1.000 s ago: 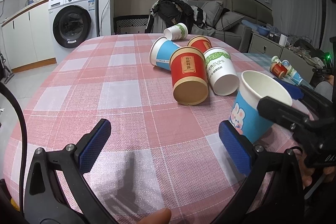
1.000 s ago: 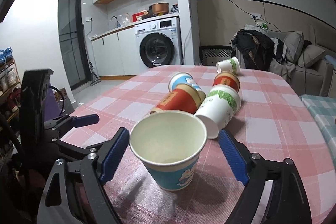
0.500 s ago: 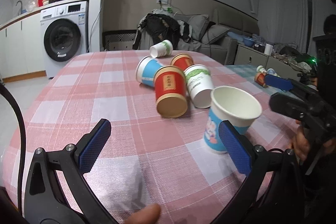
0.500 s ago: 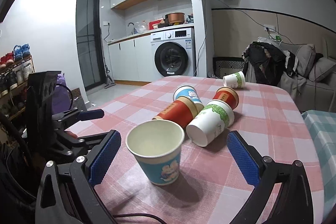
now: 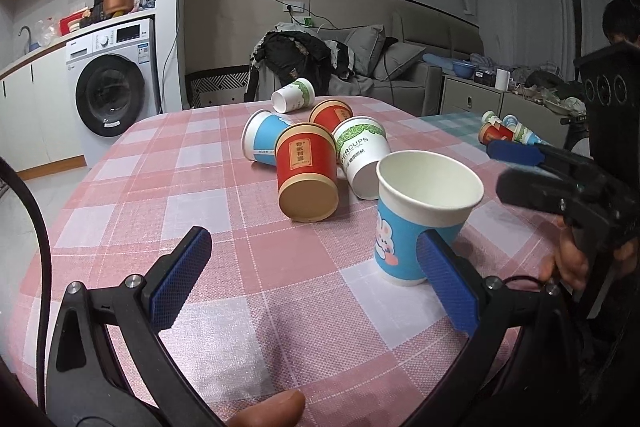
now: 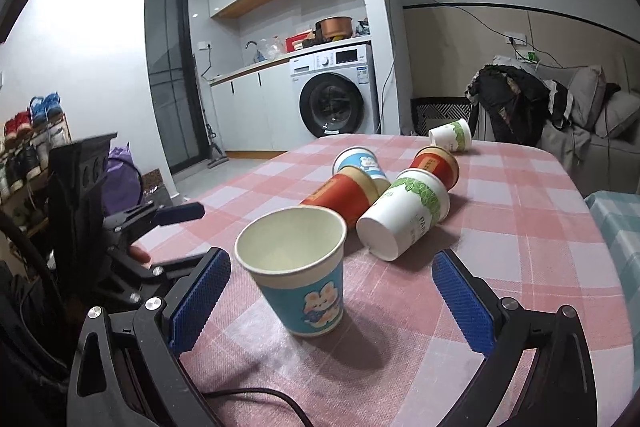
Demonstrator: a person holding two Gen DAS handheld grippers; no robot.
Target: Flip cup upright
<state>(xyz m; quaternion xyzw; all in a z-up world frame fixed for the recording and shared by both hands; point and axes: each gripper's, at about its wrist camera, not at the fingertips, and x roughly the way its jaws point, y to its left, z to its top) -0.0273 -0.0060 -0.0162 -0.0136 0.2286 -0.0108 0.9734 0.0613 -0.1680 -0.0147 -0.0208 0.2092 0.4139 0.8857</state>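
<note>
A blue paper cup with a rabbit print (image 5: 416, 215) (image 6: 300, 267) stands upright on the pink checked tablecloth (image 5: 200, 163), mouth up and empty. My left gripper (image 5: 316, 283) is open and empty; the cup stands by its right pad. My right gripper (image 6: 332, 299) is open and empty, with the cup standing free between its pads, closer to the left one. Behind it, cups lie on their sides: a red one (image 5: 306, 175) (image 6: 344, 193), a white and green one (image 5: 362, 153) (image 6: 404, 213), a blue one (image 5: 262, 139), another red one (image 5: 330, 113).
A small white and green cup (image 5: 292, 95) (image 6: 450, 135) lies near the table's far edge. The table's right edge is close to the upright cup. A second table (image 5: 452, 123) with more cups is to the right. A washing machine (image 5: 112, 95) stands beyond.
The right gripper has drawn back from the upright blue cup, leaving it standing free on the cloth. The left gripper has shifted, so the cup now sits by its right pad.
</note>
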